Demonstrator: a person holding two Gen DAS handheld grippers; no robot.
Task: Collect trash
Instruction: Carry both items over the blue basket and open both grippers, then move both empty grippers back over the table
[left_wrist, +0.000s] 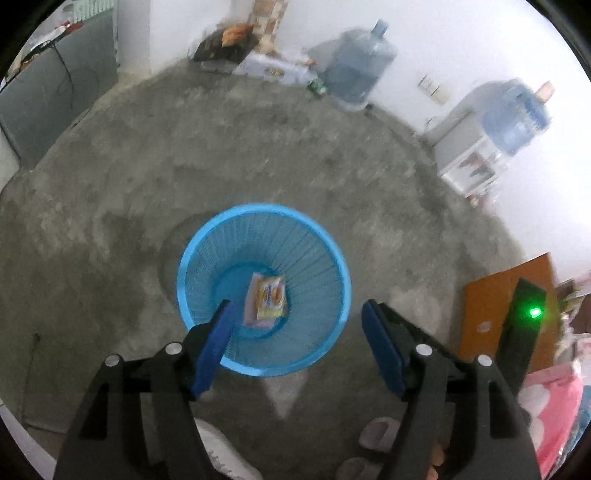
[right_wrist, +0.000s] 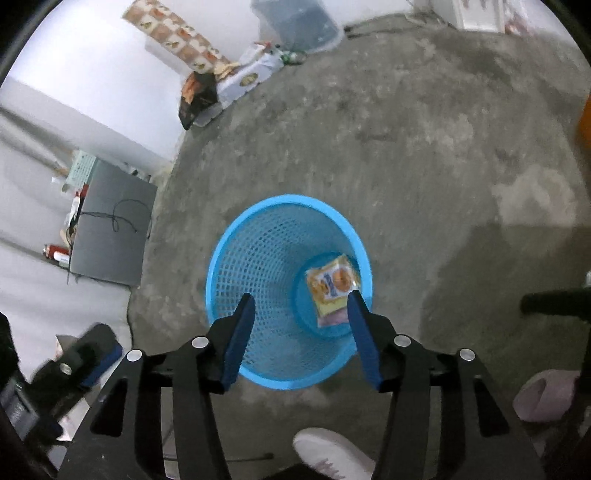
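Note:
A blue plastic mesh waste basket (left_wrist: 334, 258) stands on the grey concrete floor; it also shows in the right wrist view (right_wrist: 236, 258). A yellow and orange snack wrapper (left_wrist: 266, 298) lies on the basket's bottom, seen too in the right wrist view (right_wrist: 332, 286). My left gripper (left_wrist: 297, 314) hangs open and empty above the basket's near rim. My right gripper (right_wrist: 301, 304) is also open and empty above the basket. The left gripper's body shows at the lower left of the right wrist view (right_wrist: 79, 360).
Two large water jugs (left_wrist: 360, 66) (left_wrist: 517, 110) stand by the white wall, with bags and boxes (left_wrist: 229, 42) near them. An orange board (left_wrist: 491, 310) is at right. A dark grey cabinet (right_wrist: 110, 232) is at left. Slippers (left_wrist: 376, 432) and a white shoe (right_wrist: 332, 458) are near.

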